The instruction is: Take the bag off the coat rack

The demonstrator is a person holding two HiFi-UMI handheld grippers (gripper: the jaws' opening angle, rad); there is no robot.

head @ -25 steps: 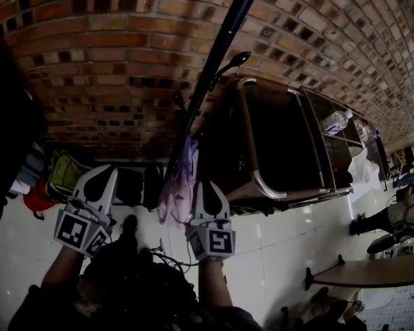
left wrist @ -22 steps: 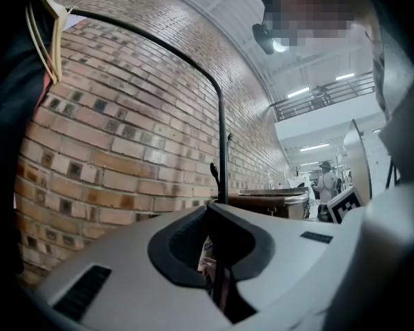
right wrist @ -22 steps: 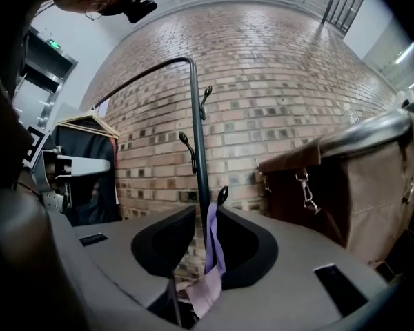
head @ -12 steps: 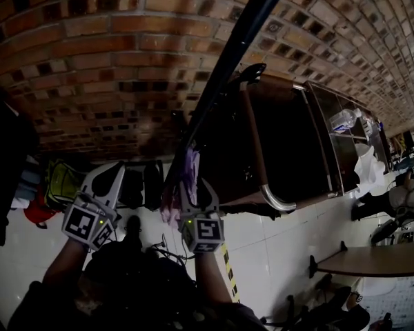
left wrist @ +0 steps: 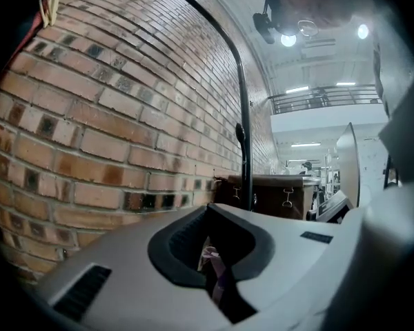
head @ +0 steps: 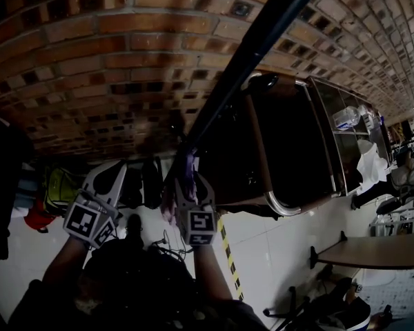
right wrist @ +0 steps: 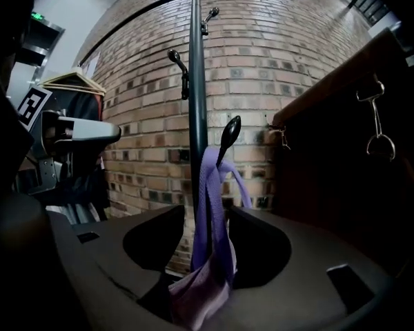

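A purple cloth bag (right wrist: 214, 205) hangs by its straps from a low black hook (right wrist: 229, 133) on the black coat rack pole (right wrist: 195, 81). In the head view the bag (head: 188, 169) shows at the foot of the pole (head: 262, 40). My right gripper (right wrist: 205, 214) reaches up around it. Its jaws are opening, and the straps hang between them without being pressed. That gripper (head: 193, 180) sits just below the bag. My left gripper (head: 110, 172) is off to the left, away from the bag, with its jaws (left wrist: 210, 216) shut and nothing in them.
The brick wall (head: 103, 67) is behind the rack. A dark wooden cabinet with a metal frame (head: 290, 136) is at the right. Coloured bags (head: 58, 185) lie on the floor at the left, under dark hanging clothes (head: 0, 178). A table (head: 372, 250) is at the lower right.
My right gripper has shifted left from beside the bag to around it, and its jaws have spread. The view has drawn closer to the pole. My left gripper has hardly moved.
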